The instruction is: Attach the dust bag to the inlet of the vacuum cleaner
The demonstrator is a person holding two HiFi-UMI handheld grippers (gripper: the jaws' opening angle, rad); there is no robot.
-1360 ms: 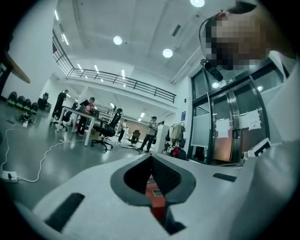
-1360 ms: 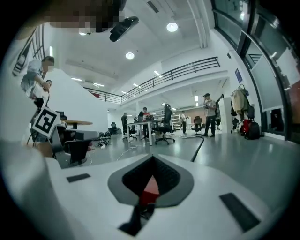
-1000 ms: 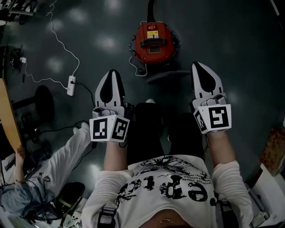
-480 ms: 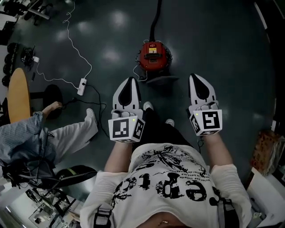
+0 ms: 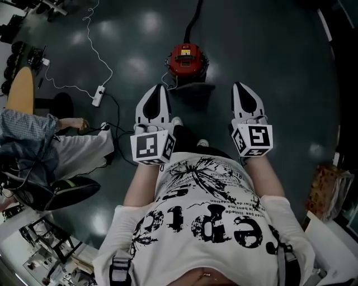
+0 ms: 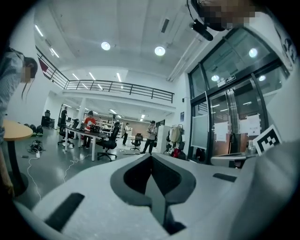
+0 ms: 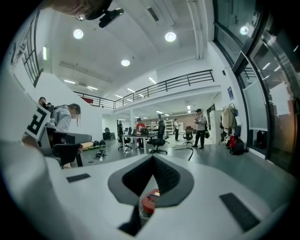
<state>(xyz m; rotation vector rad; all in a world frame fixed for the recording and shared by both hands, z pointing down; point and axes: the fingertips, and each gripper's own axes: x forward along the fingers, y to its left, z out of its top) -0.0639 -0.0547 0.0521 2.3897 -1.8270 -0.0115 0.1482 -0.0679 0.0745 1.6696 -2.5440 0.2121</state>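
The red vacuum cleaner [image 5: 186, 60] stands on the dark floor far below, with a black hose [image 5: 197, 17] running away from it. A dark flat piece [image 5: 193, 89] lies just in front of it; what it is I cannot tell. No dust bag is recognisable. My left gripper [image 5: 158, 88] and right gripper [image 5: 239, 86] are held side by side, high above the floor, both shut and empty. The left gripper [image 6: 151, 157] points level into the hall. Through the gap under the right gripper [image 7: 153, 158] a bit of the red vacuum cleaner [image 7: 149, 202] shows.
A white power strip [image 5: 98, 95] with its cable lies on the floor at left. A seated person [image 5: 33, 139] and a round wooden table [image 5: 21, 89] are at the left edge. A patterned bag [image 5: 325, 190] stands at right. Desks and people fill the far hall.
Both grippers and the head camera have risen, so the vacuum cleaner looks smaller and farther below. The seated person at left has come further into view. Both grippers stayed shut.
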